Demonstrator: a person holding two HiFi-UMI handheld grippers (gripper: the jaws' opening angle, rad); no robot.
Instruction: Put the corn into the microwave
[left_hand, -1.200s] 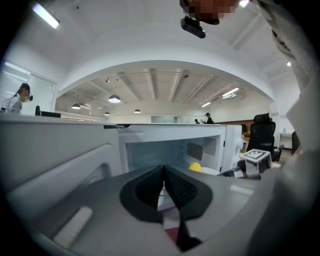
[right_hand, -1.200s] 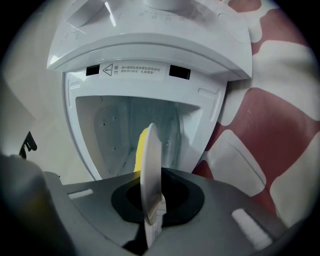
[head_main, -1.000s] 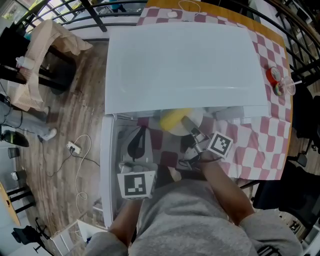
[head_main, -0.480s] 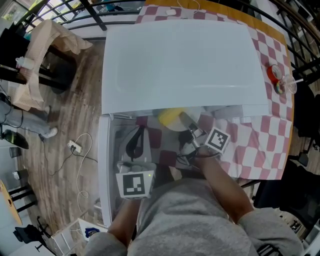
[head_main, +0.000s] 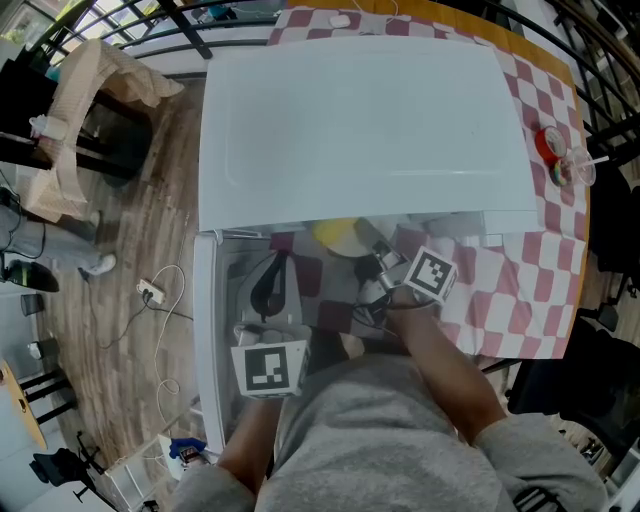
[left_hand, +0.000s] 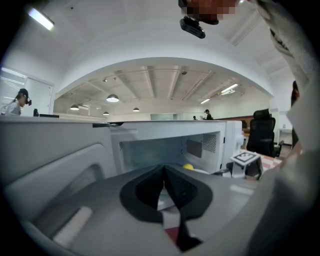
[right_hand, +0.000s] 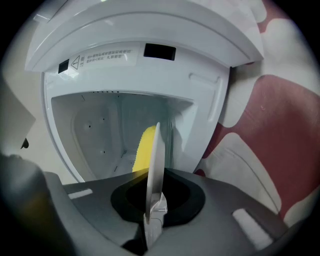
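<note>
Corn lay on plate inside microwave mouth, just beyond right hand-held gripper, which clenched plate's rim. Left hand-held gripper clenched, empty.

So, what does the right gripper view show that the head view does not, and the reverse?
Only the right gripper view: the white cavity of the microwave, a label above the opening, and the plate edge-on in the right gripper, which is shut on it.
Only the head view: the microwave's flat top, its door swung open at the left, and the wooden floor.
Both: the yellow corn and the checked tablecloth.
</note>
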